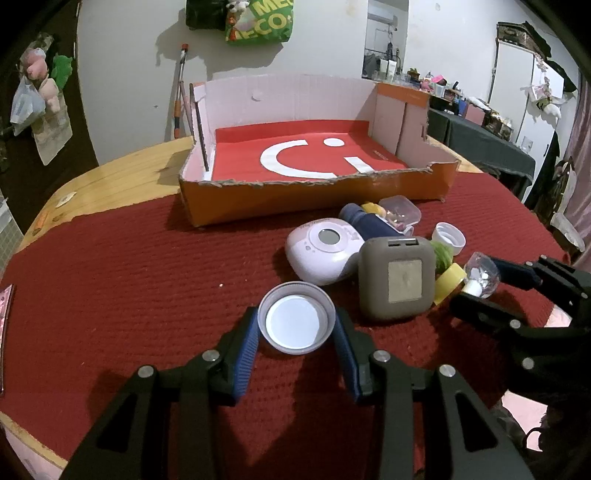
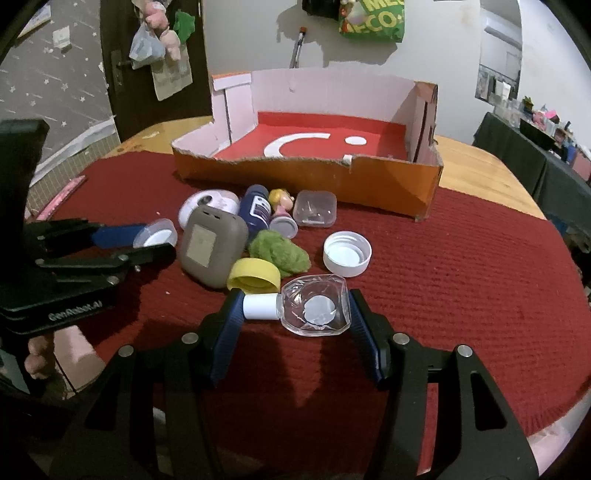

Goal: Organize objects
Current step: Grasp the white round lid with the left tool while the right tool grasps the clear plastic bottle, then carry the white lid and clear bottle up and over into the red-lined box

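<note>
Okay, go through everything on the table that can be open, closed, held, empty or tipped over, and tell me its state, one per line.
Left gripper: shut on the translucent lid, open side up.
Right gripper: shut on the clear bottle, lying sideways, white cap on.
Cardboard box: open-topped, nothing inside.
White cap: loose, open side up.
Clear case: closed.
Blue bottle: lying down.
Doll figure: lying down.
Yellow cap: loose, beside the grey device.

"GenRobot.AI" on left claw body (image 2: 75, 315); partial "ME…", "ECO:" on green wall bag (image 1: 264, 18).
</note>
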Available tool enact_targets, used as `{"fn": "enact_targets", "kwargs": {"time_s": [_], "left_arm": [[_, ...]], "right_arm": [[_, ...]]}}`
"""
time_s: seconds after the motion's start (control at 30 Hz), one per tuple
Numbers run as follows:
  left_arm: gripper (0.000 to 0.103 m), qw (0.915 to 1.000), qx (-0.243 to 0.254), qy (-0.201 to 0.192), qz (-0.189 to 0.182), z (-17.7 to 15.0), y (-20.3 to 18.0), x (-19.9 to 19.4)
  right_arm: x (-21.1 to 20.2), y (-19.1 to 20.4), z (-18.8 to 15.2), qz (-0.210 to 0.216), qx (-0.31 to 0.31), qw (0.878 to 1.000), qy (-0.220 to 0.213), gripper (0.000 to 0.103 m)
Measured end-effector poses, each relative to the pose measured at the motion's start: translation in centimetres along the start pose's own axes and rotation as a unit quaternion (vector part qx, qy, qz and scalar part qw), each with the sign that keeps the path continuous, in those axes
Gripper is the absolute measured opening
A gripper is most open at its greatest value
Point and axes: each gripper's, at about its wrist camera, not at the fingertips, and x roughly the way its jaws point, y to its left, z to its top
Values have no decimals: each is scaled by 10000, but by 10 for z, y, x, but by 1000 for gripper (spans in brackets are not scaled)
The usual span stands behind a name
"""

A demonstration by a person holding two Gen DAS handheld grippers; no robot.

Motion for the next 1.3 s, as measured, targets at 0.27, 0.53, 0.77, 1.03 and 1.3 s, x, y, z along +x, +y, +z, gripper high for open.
{"fn": "enact_targets", "kwargs": {"time_s": [0.27, 0.53, 0.77, 1.03, 1.3], "left_arm": [[42, 9999, 20, -124, 15, 5, -1, -9], [42, 9999, 77, -154, 3, 7, -2, -10], [42, 9995, 113, -308, -8, 17, -1, -16], [42, 9991, 106, -403, -29, 33, -1, -16], [42, 9991, 41, -430, -51, 48, 3, -13]], "right_arm": [[-14, 5, 7, 106, 29, 9997, -199, 54], [-13, 5, 10, 159, 81, 9997, -175, 54], [-15, 5, 18, 152, 64, 9996, -237, 54], [-13, 2, 31, 169, 68, 9995, -259, 54], [-9, -3, 43, 184, 135, 9993, -290, 54]]}}
